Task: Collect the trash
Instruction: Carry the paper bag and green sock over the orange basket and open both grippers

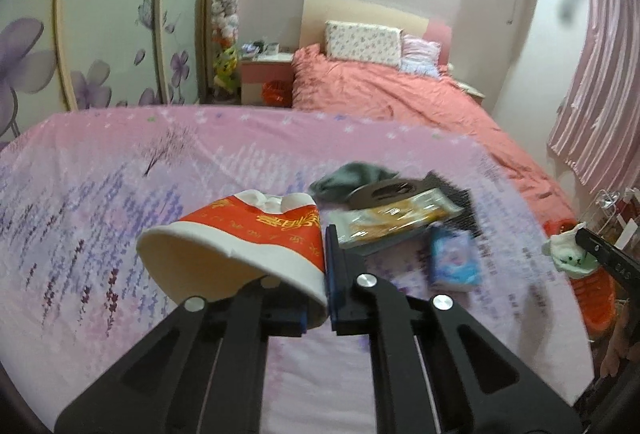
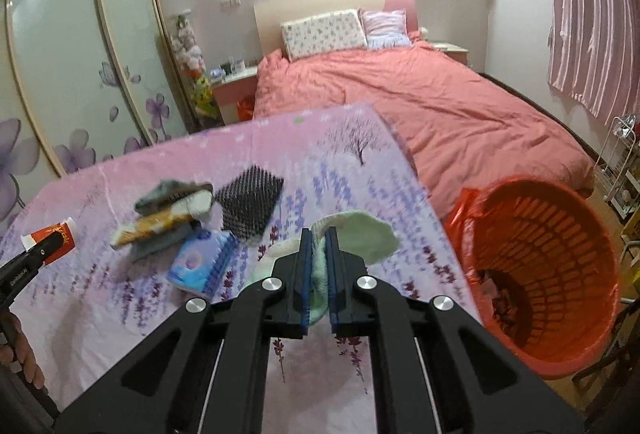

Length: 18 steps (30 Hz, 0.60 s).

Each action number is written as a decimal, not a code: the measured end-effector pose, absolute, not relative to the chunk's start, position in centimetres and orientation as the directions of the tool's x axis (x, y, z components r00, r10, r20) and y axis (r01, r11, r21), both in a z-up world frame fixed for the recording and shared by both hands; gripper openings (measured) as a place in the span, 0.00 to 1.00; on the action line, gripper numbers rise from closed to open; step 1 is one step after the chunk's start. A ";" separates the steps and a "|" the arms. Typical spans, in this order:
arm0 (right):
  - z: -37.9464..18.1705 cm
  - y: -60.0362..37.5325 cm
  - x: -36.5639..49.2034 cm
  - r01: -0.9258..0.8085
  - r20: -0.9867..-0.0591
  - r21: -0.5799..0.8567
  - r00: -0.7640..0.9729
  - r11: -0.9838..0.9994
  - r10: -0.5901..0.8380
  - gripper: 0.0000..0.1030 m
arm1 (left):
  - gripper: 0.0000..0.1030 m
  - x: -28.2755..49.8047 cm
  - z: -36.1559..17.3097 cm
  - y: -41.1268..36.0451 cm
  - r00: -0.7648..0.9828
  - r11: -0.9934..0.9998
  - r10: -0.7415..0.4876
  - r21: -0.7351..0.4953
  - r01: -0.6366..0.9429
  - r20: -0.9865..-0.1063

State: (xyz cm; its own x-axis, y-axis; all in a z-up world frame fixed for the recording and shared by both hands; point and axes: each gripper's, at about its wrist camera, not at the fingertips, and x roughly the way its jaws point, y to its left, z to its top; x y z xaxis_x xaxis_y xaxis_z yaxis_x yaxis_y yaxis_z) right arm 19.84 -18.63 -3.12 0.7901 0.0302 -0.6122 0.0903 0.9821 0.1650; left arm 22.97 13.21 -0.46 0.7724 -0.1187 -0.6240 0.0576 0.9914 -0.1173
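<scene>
**Both grippers loaded, red basket waiting at lower right**

In the left wrist view, the left gripper filled the lower centre of the frame, its jaws clamped on the wall of a crushed red-and-white paper cup. The cup hung tilted, mouth toward the lower left, clear of the lavender-print tablecloth; pinching one side wall was probably the easiest hold on a flattened cup. Right of centre lay a pile still to sort: a yellow snack wrapper, a grey cloth behind it and a blue tissue pack just beside it. At the right edge the right gripper held a pale green cloth.

In the right wrist view, that gripper sat at lower centre, jaws closed on the green cloth, which bulged out above the fingertips. The red plastic basket stood at lower right, beside the table's edge and below its level, seemingly so that trash could be dropped straight in. A black spiked mat lay at centre, and the cup showed at the left edge
</scene>
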 end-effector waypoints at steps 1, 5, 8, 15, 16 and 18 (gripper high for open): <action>-2.8 -18.8 19.7 0.089 -0.606 0.168 0.795 0.982 0.032 0.07 | 0.08 22.6 0.3 12.7 0.778 0.990 -0.130 -0.121 0.070 -0.614; -0.9 -19.8 18.2 0.088 -0.571 0.176 0.820 0.980 0.029 0.07 | 0.08 21.3 2.5 10.3 0.791 0.983 -0.181 -0.133 0.127 -0.584; 0.2 -20.5 17.4 0.094 -0.549 0.178 0.836 0.980 0.020 0.07 | 0.08 20.6 3.7 7.9 0.791 0.974 -0.228 -0.139 0.181 -0.567; 1.5 -23.8 15.4 0.127 -0.515 0.181 0.857 0.975 -0.016 0.07 | 0.08 19.5 5.3 1.5 0.765 0.940 -0.337 -0.148 0.308 -0.548; 1.6 -24.2 15.2 0.133 -0.513 0.182 0.858 0.974 -0.021 0.07 | 0.08 19.5 5.3 0.7 0.761 0.935 -0.348 -0.149 0.321 -0.548; 1.7 -25.5 14.7 0.150 -0.508 0.185 0.860 0.971 -0.036 0.07 | 0.08 19.4 5.4 -1.6 0.745 0.922 -0.379 -0.152 0.357 -0.549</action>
State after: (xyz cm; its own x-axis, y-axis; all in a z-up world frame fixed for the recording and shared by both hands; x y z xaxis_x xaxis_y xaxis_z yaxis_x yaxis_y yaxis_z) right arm 14.74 -25.51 1.72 0.8605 -0.0360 -0.5082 0.1500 0.9712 0.1852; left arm 19.39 -1.56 5.43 0.7453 -0.3790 -0.5486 0.3565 0.9218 -0.1525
